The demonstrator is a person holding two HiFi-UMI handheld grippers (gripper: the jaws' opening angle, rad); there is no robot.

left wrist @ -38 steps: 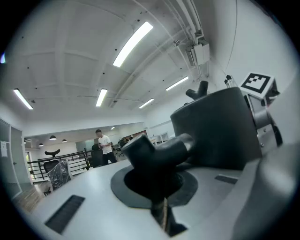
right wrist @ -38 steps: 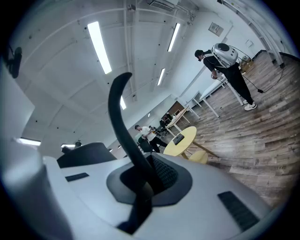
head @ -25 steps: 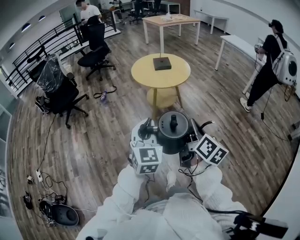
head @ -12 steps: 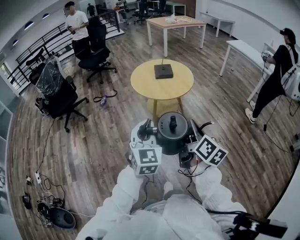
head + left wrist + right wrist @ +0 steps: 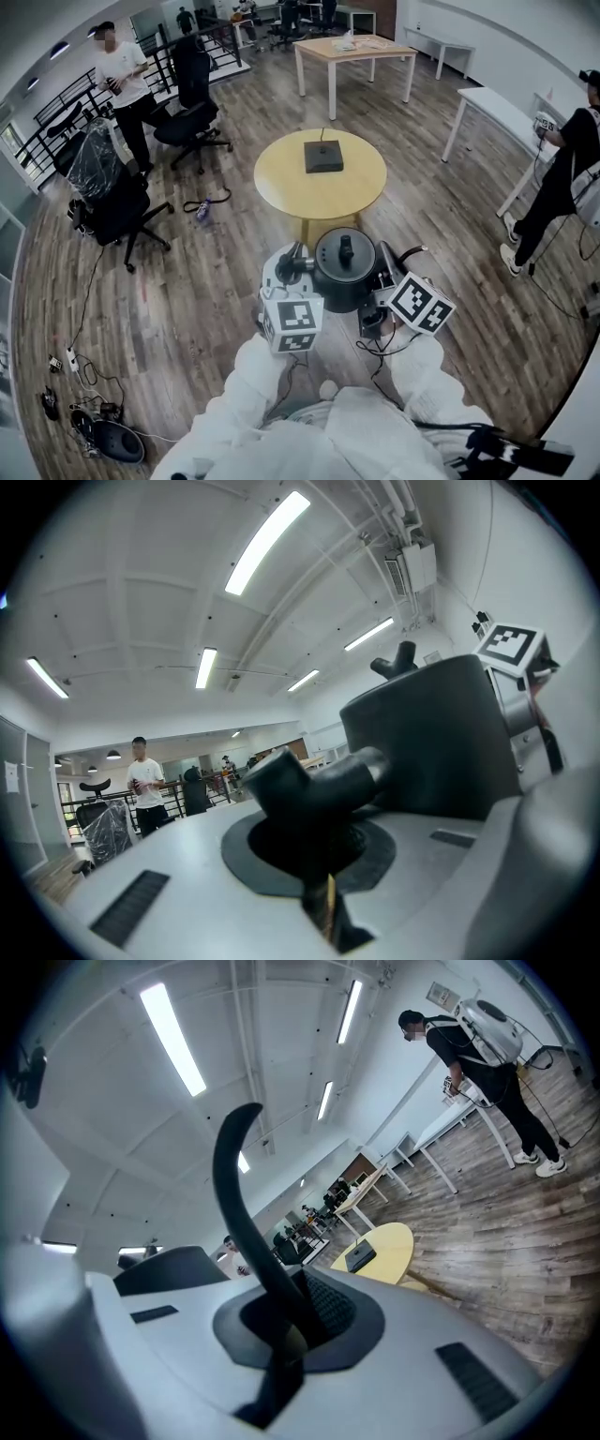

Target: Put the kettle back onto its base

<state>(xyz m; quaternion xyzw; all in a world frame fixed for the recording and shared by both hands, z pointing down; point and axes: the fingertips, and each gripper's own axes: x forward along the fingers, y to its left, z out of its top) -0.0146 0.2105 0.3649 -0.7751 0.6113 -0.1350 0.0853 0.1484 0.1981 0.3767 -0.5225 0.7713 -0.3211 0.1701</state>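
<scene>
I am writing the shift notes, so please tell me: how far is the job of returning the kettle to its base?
Done: the kettle is lifted, left gripper shut on its spout, right gripper on its handle. In hand: it hangs over the wooden floor, short of the round table. Left: set it on the black base there.

surface: round yellow table [image 5: 281, 183] | on it: black square base [image 5: 322, 156] — lying flat near centre, clear of every edge | below: wood floor [image 5: 206, 272]
</scene>
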